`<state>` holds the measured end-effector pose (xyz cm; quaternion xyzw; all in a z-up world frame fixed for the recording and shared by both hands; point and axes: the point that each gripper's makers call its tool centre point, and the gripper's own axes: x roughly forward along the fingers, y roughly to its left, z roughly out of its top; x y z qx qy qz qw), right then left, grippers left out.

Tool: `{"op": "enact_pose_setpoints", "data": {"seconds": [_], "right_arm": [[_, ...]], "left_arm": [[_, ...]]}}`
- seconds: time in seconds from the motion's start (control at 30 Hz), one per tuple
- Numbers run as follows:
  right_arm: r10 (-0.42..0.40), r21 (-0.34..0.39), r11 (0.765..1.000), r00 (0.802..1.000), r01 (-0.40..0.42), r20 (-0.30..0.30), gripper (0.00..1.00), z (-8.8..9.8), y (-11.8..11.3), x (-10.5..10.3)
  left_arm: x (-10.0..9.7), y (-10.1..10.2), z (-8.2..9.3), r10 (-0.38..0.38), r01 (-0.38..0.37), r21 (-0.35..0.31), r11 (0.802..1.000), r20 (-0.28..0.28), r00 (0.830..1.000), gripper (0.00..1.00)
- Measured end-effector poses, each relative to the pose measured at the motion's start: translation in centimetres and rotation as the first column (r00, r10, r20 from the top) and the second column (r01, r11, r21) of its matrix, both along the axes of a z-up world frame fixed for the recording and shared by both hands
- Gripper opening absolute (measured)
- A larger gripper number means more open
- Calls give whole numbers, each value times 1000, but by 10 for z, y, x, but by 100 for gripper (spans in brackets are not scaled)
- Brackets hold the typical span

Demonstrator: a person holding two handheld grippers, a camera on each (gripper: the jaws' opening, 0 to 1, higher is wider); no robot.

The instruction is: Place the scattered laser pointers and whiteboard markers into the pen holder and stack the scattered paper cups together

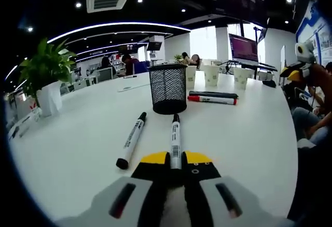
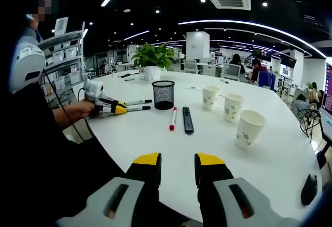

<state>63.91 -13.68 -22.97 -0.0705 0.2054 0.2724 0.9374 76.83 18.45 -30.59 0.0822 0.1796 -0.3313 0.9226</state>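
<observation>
Left gripper [image 1: 176,160]: clamped on one black-capped whiteboard marker [image 1: 175,139], lying flat on white table [image 1: 78,133].

Right gripper [image 2: 177,166]: parted, empty.

Markers: three; second black [image 1: 132,140] beside the held one, red-capped marker [image 2: 172,118] near mesh pen holder [image 2: 163,94].

Laser pointer [image 2: 188,119]: one, black.

Paper cups [image 2: 232,108]: three, upright, apart; plainest in right gripper view.

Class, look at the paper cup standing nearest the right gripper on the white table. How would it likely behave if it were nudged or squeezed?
The paper cup is tall, thin-walled and looks empty, so it is probably light and may tip or slide when nudged. A firm squeeze would likely dent its open rim. Its narrower base suggests it could topple easily.
</observation>
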Motion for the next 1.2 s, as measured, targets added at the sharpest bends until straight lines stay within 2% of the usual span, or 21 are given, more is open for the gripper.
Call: {"op": "enact_pose_setpoints", "data": {"seconds": [0.7,1.2], "right_arm": [[2,0,1000,1000,-2,-3,29,-1,3,-1],[6,2,1000,1000,-6,-1,29,0,5,-1]], "left_arm": [[-2,-3,12,-9,11,-98,995,24,1000,13],[-3,-3,36,-2,15,-140,990,92,996,13]]}}
